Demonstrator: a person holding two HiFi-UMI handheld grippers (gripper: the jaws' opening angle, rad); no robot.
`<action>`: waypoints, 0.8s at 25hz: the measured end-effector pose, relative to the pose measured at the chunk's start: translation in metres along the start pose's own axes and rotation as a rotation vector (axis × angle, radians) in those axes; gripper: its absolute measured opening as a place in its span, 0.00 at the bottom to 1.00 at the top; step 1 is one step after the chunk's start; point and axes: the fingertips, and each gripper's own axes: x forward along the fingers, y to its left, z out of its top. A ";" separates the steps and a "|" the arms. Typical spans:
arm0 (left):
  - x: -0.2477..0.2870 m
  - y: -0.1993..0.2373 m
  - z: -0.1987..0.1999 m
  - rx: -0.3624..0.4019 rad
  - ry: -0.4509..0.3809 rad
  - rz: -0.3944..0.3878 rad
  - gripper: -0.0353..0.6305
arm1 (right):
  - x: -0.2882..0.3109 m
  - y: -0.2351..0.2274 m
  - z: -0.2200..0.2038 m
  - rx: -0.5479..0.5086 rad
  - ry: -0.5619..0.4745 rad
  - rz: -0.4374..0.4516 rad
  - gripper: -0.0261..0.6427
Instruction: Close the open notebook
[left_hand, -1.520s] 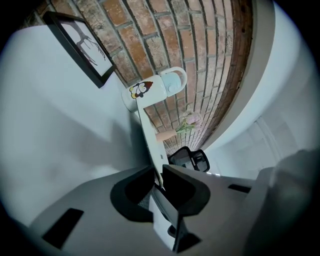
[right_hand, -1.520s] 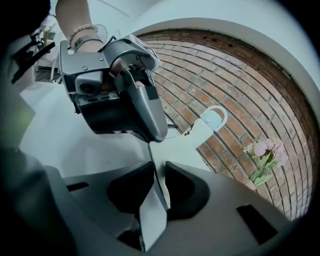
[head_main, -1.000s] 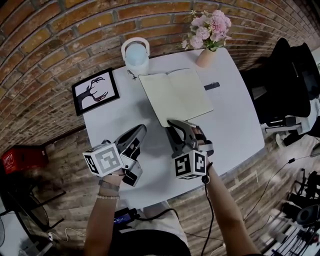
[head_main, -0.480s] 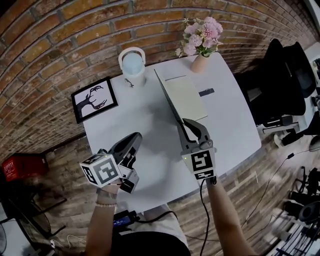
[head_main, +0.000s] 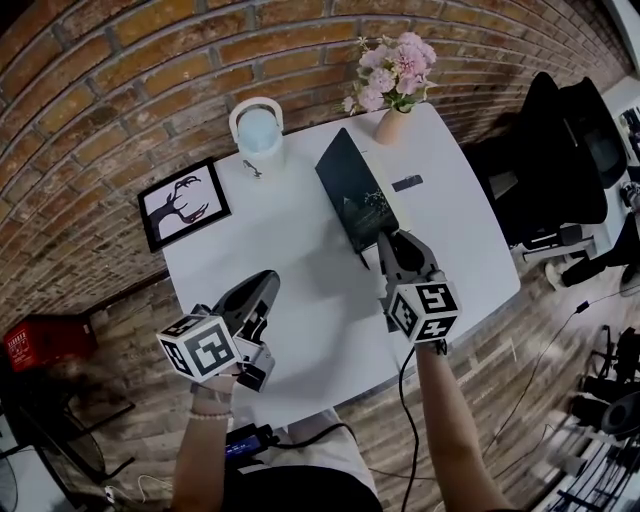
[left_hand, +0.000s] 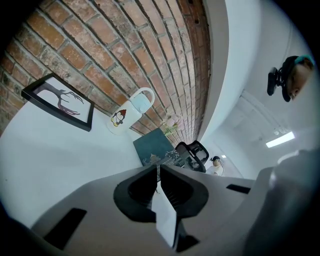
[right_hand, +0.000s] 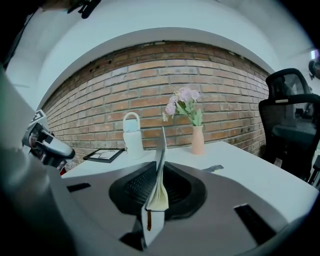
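Note:
The notebook (head_main: 355, 190) lies at the back middle of the white table (head_main: 300, 330). Its left half is raised and leans over to the right, so the dark teal cover faces me. My right gripper (head_main: 385, 243) is shut on the near edge of that cover and its cream pages. In the right gripper view the cover and pages (right_hand: 161, 150) stand edge-on between the jaws of the right gripper (right_hand: 159, 172). My left gripper (head_main: 262, 285) hovers over the table's front left, shut on nothing. In the left gripper view the notebook (left_hand: 152, 147) shows beyond the left gripper (left_hand: 155, 170).
A white jug with a handle (head_main: 258, 128) and a framed deer picture (head_main: 182, 203) stand at the back left. A vase of pink flowers (head_main: 392, 80) is behind the notebook, a small dark clip (head_main: 405, 183) to its right. A black office chair (head_main: 560, 150) stands off the table's right.
My right gripper rolled and swung right, lifting the notebook's left half up and over; the cream pages are gone from sight and the dark cover shows. The left gripper barely moved.

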 end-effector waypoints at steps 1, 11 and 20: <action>0.000 0.000 0.000 0.000 0.000 0.000 0.10 | 0.000 -0.004 -0.001 0.010 0.000 -0.009 0.12; 0.000 0.002 -0.005 0.010 0.011 0.003 0.10 | 0.008 -0.046 -0.021 0.090 0.044 -0.103 0.17; 0.001 0.001 -0.005 0.027 0.017 0.008 0.10 | 0.016 -0.072 -0.045 0.187 0.117 -0.164 0.23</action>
